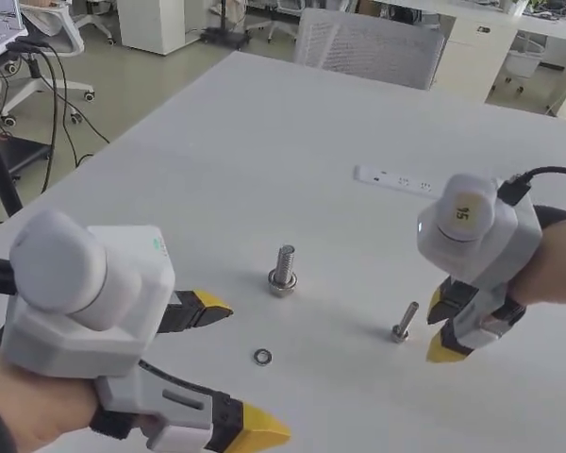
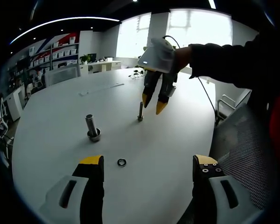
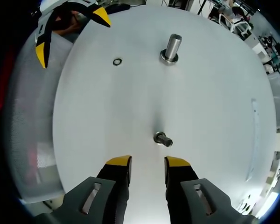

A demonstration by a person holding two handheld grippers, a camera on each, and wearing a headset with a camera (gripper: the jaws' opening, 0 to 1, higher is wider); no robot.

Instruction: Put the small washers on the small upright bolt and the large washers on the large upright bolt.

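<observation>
My L gripper (image 2: pixel 148 162) is at front-left over the bench (image 1: pixel 264 142), jaws spread wide, empty. Just ahead, a small washer (image 1: pixel 262 357) lies flat. Beyond it the large bolt (image 1: pixel 283 267) stands head-down, long axis vertical, thread up. Further right, small bolt (image 1: pixel 405 321) is upright too. R gripper (image 1: pixel 439 330) is just beside it, jaws a little apart, holding nothing.

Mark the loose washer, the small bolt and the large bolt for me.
Loose washer (image 1: pixel 258 357): head view, left side of its ring.
Small bolt (image 1: pixel 407 317): head view, middle of shaft.
Large bolt (image 1: pixel 284 262): head view, threaded shaft.
</observation>
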